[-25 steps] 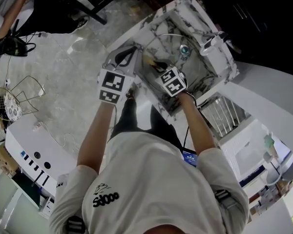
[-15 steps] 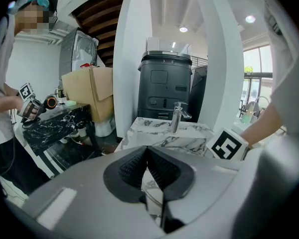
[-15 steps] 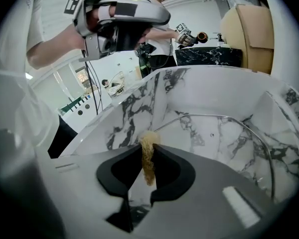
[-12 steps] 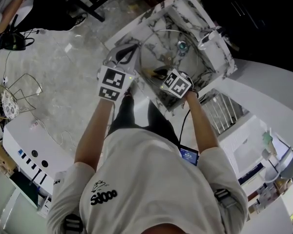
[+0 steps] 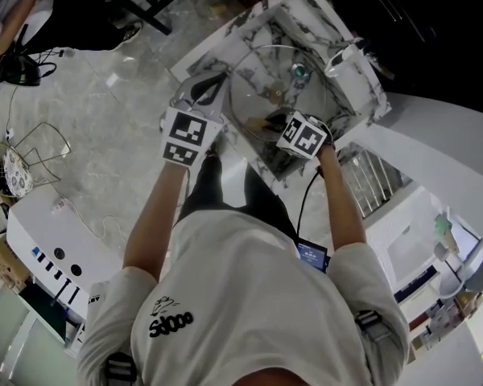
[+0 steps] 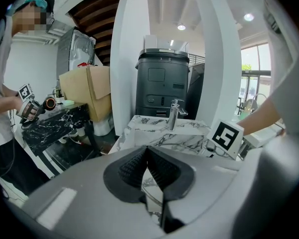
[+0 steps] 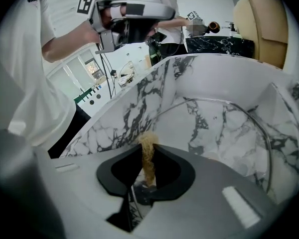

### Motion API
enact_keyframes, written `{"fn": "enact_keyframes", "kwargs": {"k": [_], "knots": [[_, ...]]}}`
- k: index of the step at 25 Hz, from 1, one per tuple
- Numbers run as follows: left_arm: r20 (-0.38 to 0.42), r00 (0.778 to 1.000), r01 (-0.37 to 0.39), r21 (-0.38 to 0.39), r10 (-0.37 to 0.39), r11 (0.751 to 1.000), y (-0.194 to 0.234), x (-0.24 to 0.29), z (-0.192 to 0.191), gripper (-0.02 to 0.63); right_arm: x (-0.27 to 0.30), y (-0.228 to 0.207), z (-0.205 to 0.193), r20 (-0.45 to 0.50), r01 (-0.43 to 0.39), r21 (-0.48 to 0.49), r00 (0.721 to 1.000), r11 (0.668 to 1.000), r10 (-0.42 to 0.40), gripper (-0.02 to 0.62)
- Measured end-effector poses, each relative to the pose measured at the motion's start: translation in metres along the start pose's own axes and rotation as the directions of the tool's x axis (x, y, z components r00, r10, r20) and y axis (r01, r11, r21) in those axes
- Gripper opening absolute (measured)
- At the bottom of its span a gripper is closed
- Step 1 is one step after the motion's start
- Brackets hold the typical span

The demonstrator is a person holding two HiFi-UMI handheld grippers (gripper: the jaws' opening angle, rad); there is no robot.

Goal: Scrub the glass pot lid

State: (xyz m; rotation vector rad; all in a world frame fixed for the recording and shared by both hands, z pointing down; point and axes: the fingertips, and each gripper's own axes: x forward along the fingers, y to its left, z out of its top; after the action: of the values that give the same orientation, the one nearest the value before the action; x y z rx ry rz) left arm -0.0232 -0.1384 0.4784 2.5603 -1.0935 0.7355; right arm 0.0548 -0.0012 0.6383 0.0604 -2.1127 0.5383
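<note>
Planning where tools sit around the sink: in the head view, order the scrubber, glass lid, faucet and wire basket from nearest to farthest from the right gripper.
1. scrubber: pinched between the jaws of the right gripper.
2. glass lid: just beneath it, in the sink.
3. faucet: on the sink's far rim, to the right.
4. wire basket: on the floor, far to the left.

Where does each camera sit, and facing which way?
Head view: on the head, steeply down onto the sink; torso, forearms, left claw, right claw show.
Left gripper view: on the left claw, level toward the faucet; shut jaws show.
Right gripper view: on the right claw, into the sink at the glass lid; jaws pinch scrubber.
Shared: head and right gripper views show the glass lid.
</note>
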Motion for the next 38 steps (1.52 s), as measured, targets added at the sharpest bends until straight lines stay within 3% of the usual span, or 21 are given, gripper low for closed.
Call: {"fn": "enact_keyframes", "kwargs": {"k": [4,8,17,25,29,32,35,38], "knots": [[-0.004,1.0,0.004,0.01,-0.004,1.0,-0.001,0.001,0.001,0.011,-0.006,-0.035,0.004,0.043,0.115,0.069,0.992,0.991,-0.118,0.051],[-0.013,1.0,0.0,0.015,0.0,1.0,0.005,0.004,0.001,0.011,-0.01,-0.08,0.003,0.025,0.241,0.117,0.969,0.963,-0.246,0.051],[-0.037,0.999,-0.004,0.01,0.004,1.0,0.022,0.016,0.0,0.011,-0.025,-0.157,0.018,0.034,0.412,0.191,0.904,0.891,-0.426,0.052],[-0.053,0.999,0.007,0.026,-0.005,1.0,0.028,0.028,0.001,0.011,-0.052,-0.206,0.024,0.071,0.602,0.271,0.766,0.751,-0.639,0.054],[-0.054,0.999,0.007,0.033,-0.005,0.999,0.031,0.029,0.003,0.011,-0.07,-0.217,0.021,0.056,0.696,0.259,0.681,0.669,-0.73,0.054],[-0.05,0.999,0.013,0.039,-0.011,0.999,0.03,0.028,0.005,0.011,-0.077,-0.217,0.014,0.029,0.739,0.252,0.639,0.625,-0.768,0.055],[-0.047,0.999,0.027,0.048,-0.025,0.998,0.027,0.027,0.006,0.011,-0.078,-0.205,0.007,0.008,0.752,0.239,0.632,0.615,-0.775,0.055],[-0.039,0.998,0.046,0.058,-0.044,0.997,0.021,0.026,0.008,0.011,-0.073,-0.186,0.0,-0.002,0.726,0.226,0.667,0.649,-0.745,0.054]]}}
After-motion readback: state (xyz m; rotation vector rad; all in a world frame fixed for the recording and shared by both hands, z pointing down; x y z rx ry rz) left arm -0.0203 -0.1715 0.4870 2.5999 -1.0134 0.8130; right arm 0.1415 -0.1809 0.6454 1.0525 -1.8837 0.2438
